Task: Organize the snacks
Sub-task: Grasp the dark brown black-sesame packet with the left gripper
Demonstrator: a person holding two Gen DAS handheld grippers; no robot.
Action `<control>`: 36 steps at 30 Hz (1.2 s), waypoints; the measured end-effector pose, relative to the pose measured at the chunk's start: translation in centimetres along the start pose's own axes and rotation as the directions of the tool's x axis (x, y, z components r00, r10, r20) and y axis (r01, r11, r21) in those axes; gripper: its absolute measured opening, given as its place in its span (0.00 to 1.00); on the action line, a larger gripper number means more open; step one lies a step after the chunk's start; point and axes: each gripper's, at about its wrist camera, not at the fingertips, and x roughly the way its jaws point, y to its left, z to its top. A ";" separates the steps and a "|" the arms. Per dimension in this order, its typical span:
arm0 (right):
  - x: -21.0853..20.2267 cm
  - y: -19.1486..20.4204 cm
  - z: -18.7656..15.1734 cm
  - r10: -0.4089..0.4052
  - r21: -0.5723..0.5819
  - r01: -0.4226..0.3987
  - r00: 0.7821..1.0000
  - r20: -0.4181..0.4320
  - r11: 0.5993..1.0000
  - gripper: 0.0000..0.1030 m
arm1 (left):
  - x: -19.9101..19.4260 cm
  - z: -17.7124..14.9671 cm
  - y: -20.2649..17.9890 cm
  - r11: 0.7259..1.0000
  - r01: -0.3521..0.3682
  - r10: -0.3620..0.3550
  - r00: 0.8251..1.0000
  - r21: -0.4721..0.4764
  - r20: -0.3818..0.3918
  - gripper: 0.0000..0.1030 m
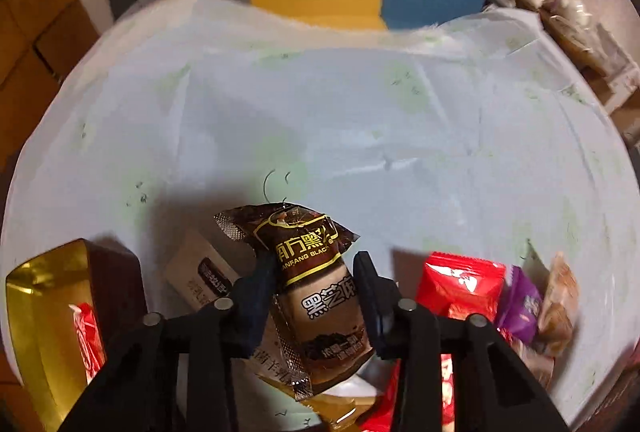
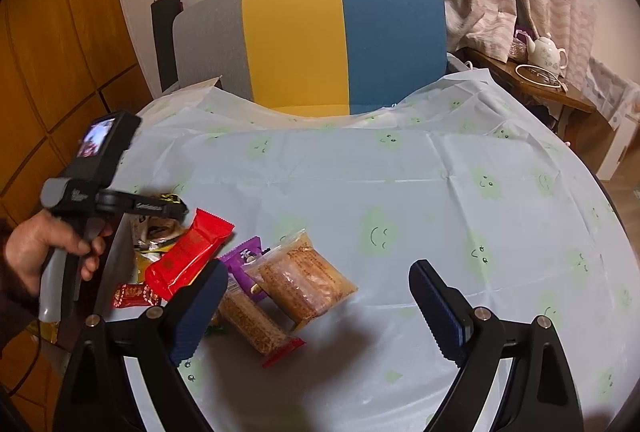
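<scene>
My left gripper (image 1: 316,268) is shut on a brown black-sesame snack packet (image 1: 316,292) and holds it above the table. A gold box (image 1: 44,296) with a red packet inside sits at the lower left. Red (image 1: 460,284), purple (image 1: 520,306) and tan (image 1: 558,308) snacks lie to the right. My right gripper (image 2: 316,296) is open and empty above the snack pile: a red packet (image 2: 188,252), a purple packet (image 2: 244,256), and clear bags of brown bars (image 2: 308,280). The left gripper (image 2: 182,210) shows at the left of the right wrist view, held by a hand.
A round table with a pale blue smiley cloth (image 2: 440,200) holds everything. A grey, yellow and blue chair (image 2: 320,36) stands at the far edge. A side table with a white teapot (image 2: 546,50) is at the right. A beige box (image 1: 200,272) lies under the held packet.
</scene>
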 end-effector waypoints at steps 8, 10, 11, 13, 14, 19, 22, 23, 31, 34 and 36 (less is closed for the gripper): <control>1.5 -0.7 -0.5 -0.081 -0.006 0.081 0.994 -0.070 0.997 0.90 | -5.0 -4.6 0.5 0.994 0.096 -0.102 0.989 0.052 0.109 0.33; 1.9 -1.3 -0.6 -0.099 0.016 0.101 0.991 -0.094 0.995 0.90 | -6.8 -6.7 0.3 0.989 0.118 -0.128 0.982 0.085 0.136 0.33; 2.1 -1.8 -0.6 -0.099 0.039 0.103 0.990 -0.104 0.994 0.90 | -7.4 -7.6 0.3 0.987 0.121 -0.135 0.980 0.102 0.143 0.32; 2.1 -2.4 -0.7 -0.097 0.062 0.105 0.989 -0.110 0.993 0.90 | -8.6 -9.7 0.1 0.979 0.152 -0.171 0.975 0.137 0.144 0.30; 2.2 -2.6 -0.7 -0.099 0.068 0.107 0.989 -0.113 0.992 0.90 | -8.9 -10.5 -0.2 0.974 0.164 -0.186 0.973 0.155 0.139 0.29; 2.7 -2.4 -1.0 -0.085 0.060 0.094 0.987 -0.140 0.994 0.90 | -9.9 -15.6 -1.5 0.951 0.175 -0.204 0.975 0.256 0.088 0.29; 3.0 -1.5 -1.3 -0.059 0.029 0.064 0.986 -0.157 0.998 0.90 | -9.3 -18.0 -1.7 0.946 0.188 -0.206 0.978 0.265 0.042 0.28; 3.1 -1.0 -1.4 -0.032 0.010 0.034 0.986 -0.161 0.999 0.90 | -9.0 -18.5 -1.8 0.947 0.188 -0.203 0.979 0.259 0.032 0.28; 4.2 3.7 -3.0 0.023 -0.194 -0.067 0.974 -0.224 0.979 0.52 | -7.4 -19.5 -2.8 0.958 0.139 -0.162 0.984 0.252 0.072 0.39; 4.4 5.4 -3.5 0.051 -0.248 -0.110 0.971 -0.234 0.962 0.52 | -7.2 -19.5 -2.7 0.958 0.146 -0.171 0.982 0.247 0.081 0.42; 4.5 6.3 -3.4 0.070 -0.273 -0.131 0.973 -0.221 0.953 0.52 | -7.0 -19.8 -2.5 0.957 0.148 -0.175 0.981 0.249 0.087 0.43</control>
